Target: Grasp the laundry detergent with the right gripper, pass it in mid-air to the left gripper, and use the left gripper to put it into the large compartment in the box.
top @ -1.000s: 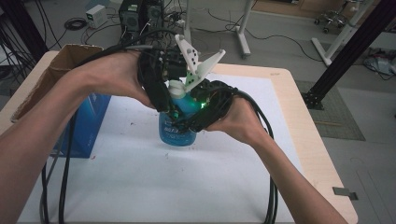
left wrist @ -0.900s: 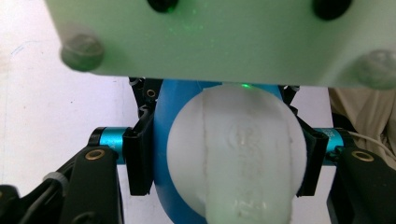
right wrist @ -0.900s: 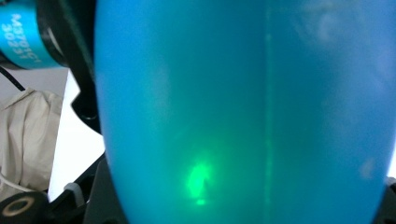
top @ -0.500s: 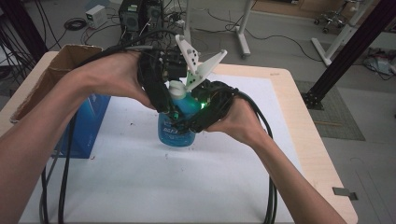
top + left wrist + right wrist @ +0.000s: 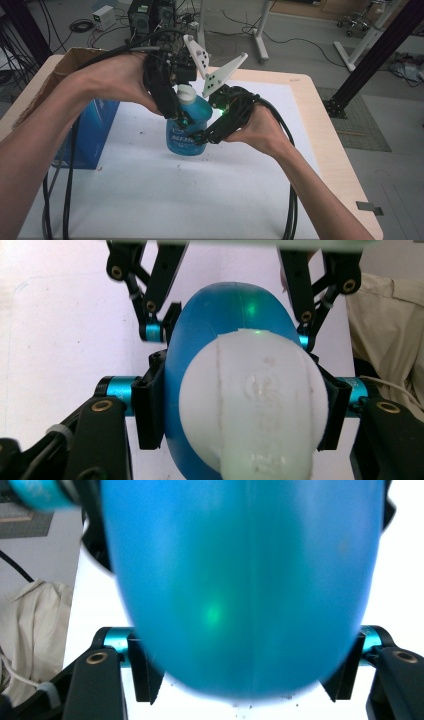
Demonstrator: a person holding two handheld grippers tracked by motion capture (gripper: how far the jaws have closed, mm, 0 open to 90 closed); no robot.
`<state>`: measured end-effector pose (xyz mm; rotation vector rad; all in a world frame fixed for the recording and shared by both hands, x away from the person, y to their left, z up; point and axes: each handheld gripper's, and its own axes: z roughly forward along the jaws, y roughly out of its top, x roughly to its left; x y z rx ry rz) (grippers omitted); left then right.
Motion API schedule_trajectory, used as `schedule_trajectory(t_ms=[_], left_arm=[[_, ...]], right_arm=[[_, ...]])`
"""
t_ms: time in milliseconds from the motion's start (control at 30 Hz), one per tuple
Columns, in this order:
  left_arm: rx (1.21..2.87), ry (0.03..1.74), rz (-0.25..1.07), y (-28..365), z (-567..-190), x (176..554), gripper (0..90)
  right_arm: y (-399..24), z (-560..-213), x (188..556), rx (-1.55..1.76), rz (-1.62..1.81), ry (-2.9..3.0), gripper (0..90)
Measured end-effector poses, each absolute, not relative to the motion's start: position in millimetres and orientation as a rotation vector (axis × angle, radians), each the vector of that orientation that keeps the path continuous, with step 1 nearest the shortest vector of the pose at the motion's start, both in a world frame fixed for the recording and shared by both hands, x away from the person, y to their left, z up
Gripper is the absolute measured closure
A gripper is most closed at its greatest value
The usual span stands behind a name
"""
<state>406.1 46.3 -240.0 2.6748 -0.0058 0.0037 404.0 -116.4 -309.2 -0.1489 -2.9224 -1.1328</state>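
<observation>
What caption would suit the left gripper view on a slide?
Left gripper shut on the white cap of a blue plastic bottle above a white table.

Blue translucent bottle (image 5: 186,125), white cap (image 5: 186,93), upright on white table mat, labelled low on its front

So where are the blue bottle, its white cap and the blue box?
blue bottle (image 5: 181,140), high view, on its labelled lower body.
white cap (image 5: 252,405), left gripper view, on the cap's top face.
blue box (image 5: 92,132), high view, on its front side.
</observation>
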Motion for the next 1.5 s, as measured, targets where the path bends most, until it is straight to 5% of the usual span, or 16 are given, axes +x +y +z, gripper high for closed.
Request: schedule_trajectory(t_ms=[700, 967, 1000, 1500], left_arm=[[2.737, 0.19, 0.073, 75, -200, 409, 38.3], [2.772, 0.348, 0.106, 97, -169, 415, 38.3], [2.773, 0.372, 0.113, 101, -165, 416, 38.3], [2.724, 0.772, 0.19, 173, -105, 423, 38.3]], right_arm=[[-161, -304, 401, -0.342, -0.975, -3.042, 22.6], [-188, -302, 400, -0.465, -0.905, -3.088, 18.2], [-191, -303, 400, -0.487, -0.896, -3.095, 12.3], [-217, -312, 398, -0.642, -0.757, -3.15, 12.4]])
